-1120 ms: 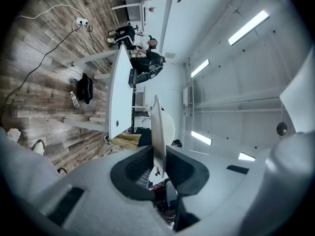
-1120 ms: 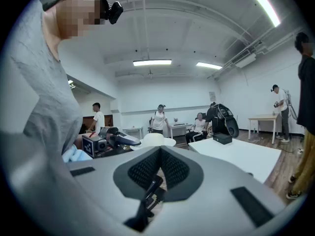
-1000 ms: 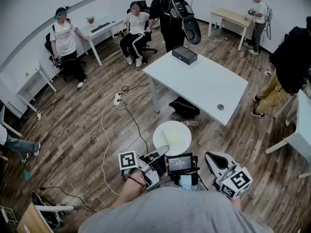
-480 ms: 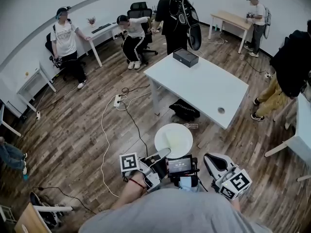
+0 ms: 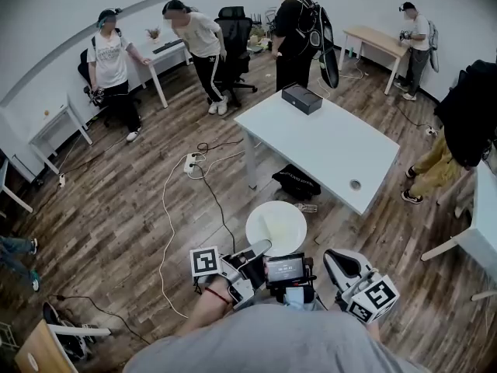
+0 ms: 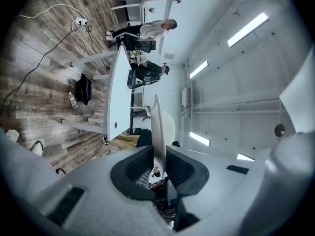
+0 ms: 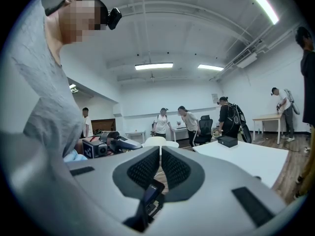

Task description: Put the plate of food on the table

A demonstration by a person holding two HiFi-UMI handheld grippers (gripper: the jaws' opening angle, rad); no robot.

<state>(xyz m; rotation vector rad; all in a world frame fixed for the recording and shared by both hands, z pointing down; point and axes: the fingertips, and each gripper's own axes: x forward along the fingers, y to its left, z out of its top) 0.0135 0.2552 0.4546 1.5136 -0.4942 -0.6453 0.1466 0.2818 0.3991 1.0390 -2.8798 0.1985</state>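
While I look down past my own chest, the left tool [image 5: 260,249] is closed on the near rim of the white plate [image 5: 279,222], one pad pressed against each face of the rim. The right tool [image 5: 334,257] is just to the right of a small screen [image 5: 286,266] mounted at my front. Its jaws are drawn together with nothing between them, and it is clear of the plate. The plate hangs over the wooden floor [image 5: 132,208], short of the counter's near edge and not touching it. Beyond it a black bag [image 5: 295,182] lies on the floor under that edge, and a power strip [image 5: 190,162] with a white cable lies off to the left. The white counter [image 5: 311,142] carries a black box [image 5: 302,98] at its far corner. Farther off, several people stand near desks along the wall.
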